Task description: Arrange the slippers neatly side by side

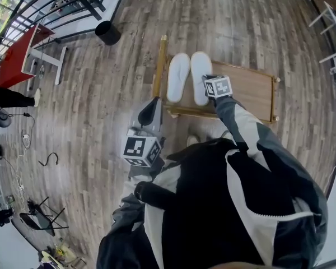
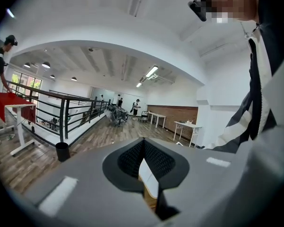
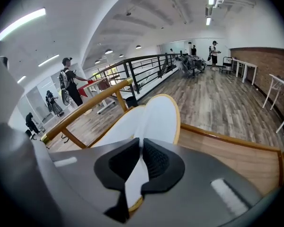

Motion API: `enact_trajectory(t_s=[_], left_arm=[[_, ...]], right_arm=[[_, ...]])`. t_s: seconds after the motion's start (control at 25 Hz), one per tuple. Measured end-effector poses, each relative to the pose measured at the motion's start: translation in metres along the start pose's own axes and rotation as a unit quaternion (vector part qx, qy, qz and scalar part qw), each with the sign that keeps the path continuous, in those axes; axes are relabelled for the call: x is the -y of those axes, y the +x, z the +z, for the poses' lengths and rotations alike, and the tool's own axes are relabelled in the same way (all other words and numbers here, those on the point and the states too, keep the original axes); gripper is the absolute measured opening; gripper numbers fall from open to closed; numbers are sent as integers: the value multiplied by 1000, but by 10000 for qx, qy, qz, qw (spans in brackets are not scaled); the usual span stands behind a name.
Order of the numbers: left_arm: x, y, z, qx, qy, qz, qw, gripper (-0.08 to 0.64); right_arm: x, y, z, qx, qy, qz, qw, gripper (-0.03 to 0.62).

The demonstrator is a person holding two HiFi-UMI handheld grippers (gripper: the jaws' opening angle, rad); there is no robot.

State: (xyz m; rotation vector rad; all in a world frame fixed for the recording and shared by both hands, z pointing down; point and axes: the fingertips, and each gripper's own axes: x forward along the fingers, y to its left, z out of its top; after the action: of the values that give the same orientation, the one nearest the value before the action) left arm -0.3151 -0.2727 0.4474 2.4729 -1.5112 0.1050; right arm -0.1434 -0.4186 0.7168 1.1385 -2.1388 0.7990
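- Right claw is pinched narrow on the heel edge of one white slipper. Its sole runs straight ahead of the jaws, away from me.
- Just left of it, and seemingly touching along the side, lies the other white slipper. From above, the toes look about level.
- Both rest on the wooden rack beneath this claw, with its rail off to the left.
- Left claw is closed on nothing and held back near my body, short of the rack. Something white, likely a slipper, shows low past its tips.
- By my reckoning the pair already sits side by side. What's left is letting go of the heel, and perhaps a small nudge to square the heels.
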Motion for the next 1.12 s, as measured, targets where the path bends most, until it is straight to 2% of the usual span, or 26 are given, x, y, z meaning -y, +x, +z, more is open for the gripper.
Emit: enact_trajectory(t_s=[0.12, 0.32, 0.56, 0.8, 1.12], left_arm=[[-2, -6, -1, -54, 20, 73, 10000, 14], [-8, -20, -7, -104, -8, 200, 9997, 14], [-8, -28, -17, -218, 40, 263, 9994, 14], [0, -27, -13, -246, 55, 219, 9994, 14], [8, -23, -23, -313, 41, 123, 9994, 14]], right_arm=[[9, 10, -2, -108, 272, -106, 9995, 25], [15, 21, -13, -266, 402, -228, 9986, 25], [18, 31, -26, -448, 423, -359, 9975, 25], [15, 41, -30, -652, 405, -420, 9962, 28], [16, 48, -26, -771, 352, -261, 9961, 36]])
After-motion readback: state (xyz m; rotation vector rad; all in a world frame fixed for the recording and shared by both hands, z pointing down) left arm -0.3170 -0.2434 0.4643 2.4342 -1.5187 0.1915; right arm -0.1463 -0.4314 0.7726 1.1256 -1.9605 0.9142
